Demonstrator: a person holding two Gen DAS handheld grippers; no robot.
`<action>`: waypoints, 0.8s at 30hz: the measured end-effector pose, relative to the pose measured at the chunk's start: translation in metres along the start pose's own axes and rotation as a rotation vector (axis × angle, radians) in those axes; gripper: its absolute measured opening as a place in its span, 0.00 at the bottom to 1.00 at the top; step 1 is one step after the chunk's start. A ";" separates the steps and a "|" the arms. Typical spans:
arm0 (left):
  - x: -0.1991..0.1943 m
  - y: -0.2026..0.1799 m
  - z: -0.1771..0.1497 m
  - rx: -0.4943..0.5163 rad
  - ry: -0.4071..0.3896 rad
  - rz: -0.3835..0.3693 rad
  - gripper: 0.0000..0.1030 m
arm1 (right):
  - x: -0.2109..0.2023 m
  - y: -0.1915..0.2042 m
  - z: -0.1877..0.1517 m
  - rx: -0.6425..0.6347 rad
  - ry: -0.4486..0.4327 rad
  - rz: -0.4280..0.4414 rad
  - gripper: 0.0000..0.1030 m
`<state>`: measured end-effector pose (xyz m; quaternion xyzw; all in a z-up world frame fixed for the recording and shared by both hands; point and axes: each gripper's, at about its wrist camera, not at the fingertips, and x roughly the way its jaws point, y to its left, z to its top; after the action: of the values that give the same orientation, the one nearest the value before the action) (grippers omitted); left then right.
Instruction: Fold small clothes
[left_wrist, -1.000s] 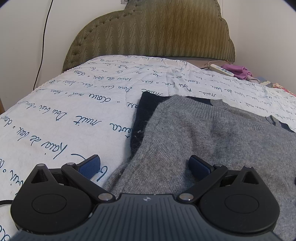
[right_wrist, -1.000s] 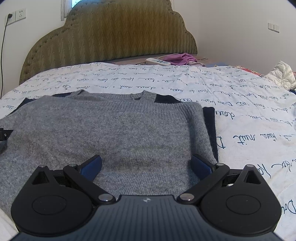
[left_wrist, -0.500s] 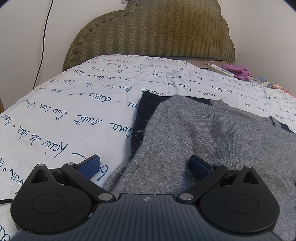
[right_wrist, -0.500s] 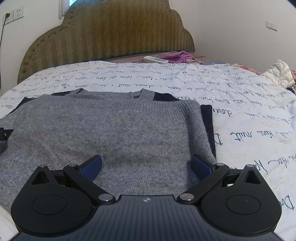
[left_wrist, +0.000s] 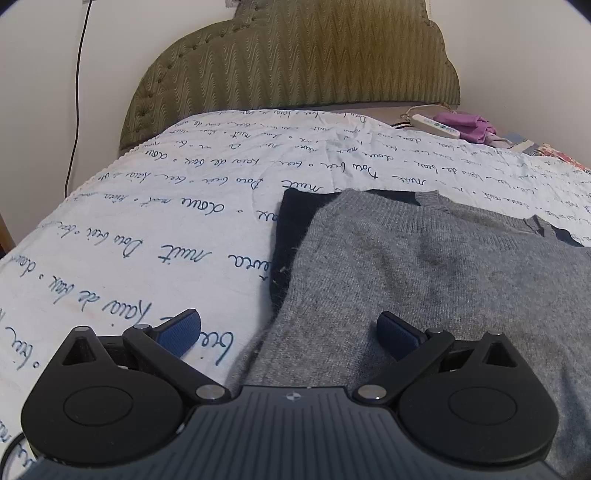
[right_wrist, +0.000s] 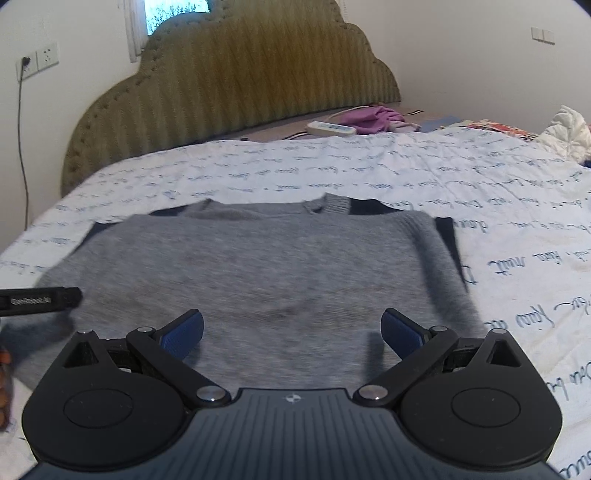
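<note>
Grey knit sweater (right_wrist: 258, 280) spread flat on the bed's white script-printed sheet (left_wrist: 129, 236), dark navy layer (left_wrist: 291, 221) peeking out along its edges at 9 and 12 o'clock in the left wrist view. Left gripper (left_wrist: 288, 328) low over the sweater's left hem corner, level, blue-padded fingers (left_wrist: 181, 328) wide apart, one above bare sheet, the other above grey knit, nothing between them. Right gripper (right_wrist: 291, 326) low over the sweater's near hem, pointing toward the headboard (right_wrist: 236, 85), fingers (right_wrist: 400, 330) likewise spread and empty; picture slightly blurred. Black bar of the other tool (right_wrist: 38, 300) entering at 9 o'clock in the right wrist view, over the sweater's left edge.

Count: two grippers, four blue pads, one grey sweater. At 1 o'clock beyond the sheet, one white power strip (right_wrist: 330, 128) beside one purple cloth (right_wrist: 369, 118). One white bundle (right_wrist: 565, 133) at 2 o'clock. One wall socket (right_wrist: 37, 61) with a black cord (right_wrist: 23, 147) at 10 o'clock.
</note>
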<state>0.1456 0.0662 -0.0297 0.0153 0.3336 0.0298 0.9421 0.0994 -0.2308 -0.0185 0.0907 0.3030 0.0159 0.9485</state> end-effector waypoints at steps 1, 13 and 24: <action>-0.001 0.000 0.001 0.006 0.000 -0.001 0.99 | -0.002 0.004 0.001 -0.001 -0.003 0.010 1.00; -0.011 0.014 0.032 0.071 0.004 -0.066 0.99 | -0.021 0.053 0.003 -0.096 -0.012 0.135 1.00; 0.032 0.053 0.082 -0.023 0.127 -0.324 0.97 | -0.038 0.135 -0.027 -0.439 -0.061 0.169 1.00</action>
<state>0.2196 0.1201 0.0167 -0.0512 0.3902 -0.1177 0.9117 0.0568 -0.0966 0.0063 -0.0925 0.2548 0.1578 0.9495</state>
